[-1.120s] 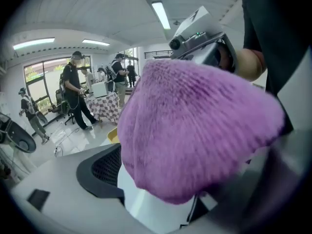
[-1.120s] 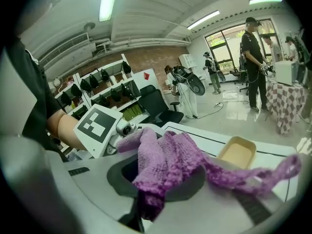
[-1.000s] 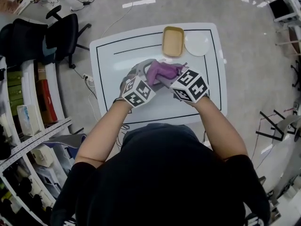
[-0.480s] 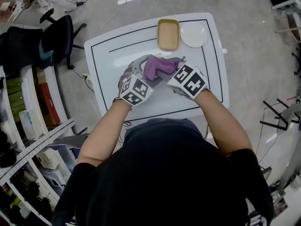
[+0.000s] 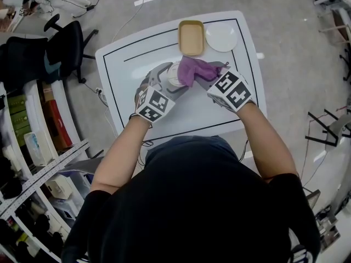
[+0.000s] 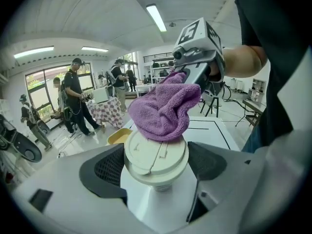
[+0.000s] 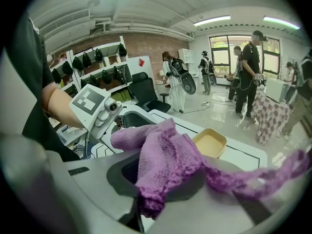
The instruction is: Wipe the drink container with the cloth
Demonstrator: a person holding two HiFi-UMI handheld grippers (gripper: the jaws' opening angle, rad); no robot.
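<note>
Purple fuzzy terry cloth [image 5: 193, 70] sat bunched atop the round cream plastic lidded cup [image 6: 155, 156]. Left gripper [image 6: 156, 168] clamped the cup, right gripper [image 7: 161, 179] pinched the cloth.

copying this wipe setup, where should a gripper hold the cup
Clamp the cup by its body just under the lid, from the side, as the left gripper does. The lid is wider than the body, so it likely stops slipping, and the top is free for the cloth.

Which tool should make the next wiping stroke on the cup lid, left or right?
Right, probably: the right tool grips the purple cloth, which lies on the cup, while the left tool holds that cup.
</note>
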